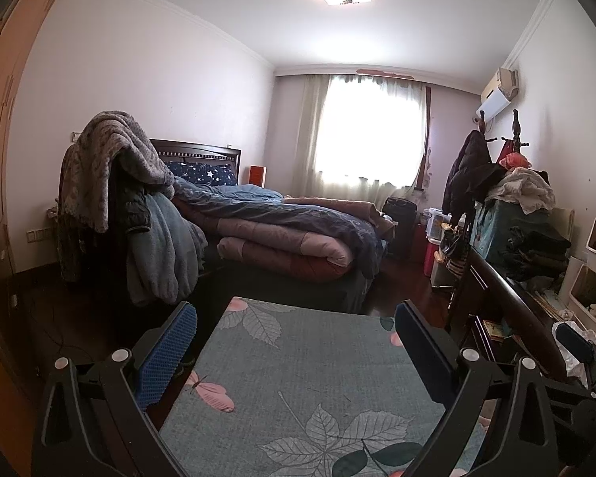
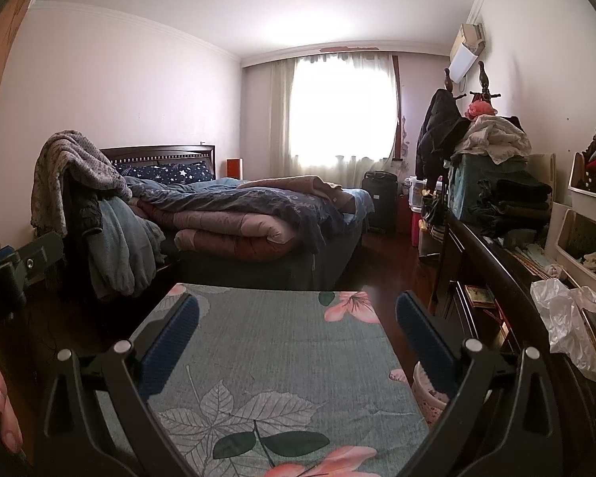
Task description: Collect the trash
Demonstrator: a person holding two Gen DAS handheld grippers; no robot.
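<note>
1. both grippers, left gripper [image 1: 296, 351] and right gripper [image 2: 298, 340], jaws spread wide, empty, over floral cloth [image 2: 274, 357].
2. crumpled plastic bag [image 2: 568, 318] on the dark desk [image 2: 508, 290] at right, partly cut off.
3. cup [image 2: 427, 391] half hidden behind the right finger.

One bed [image 2: 258, 238] stands under one curtained window [image 2: 341, 107], with one suitcase [image 2: 379, 198] beside it. Two coat stands [image 2: 484, 79] rise at the dresser's [image 2: 496, 278] far end; one plastic bag [image 2: 564, 318] lies at its near edge.
</note>
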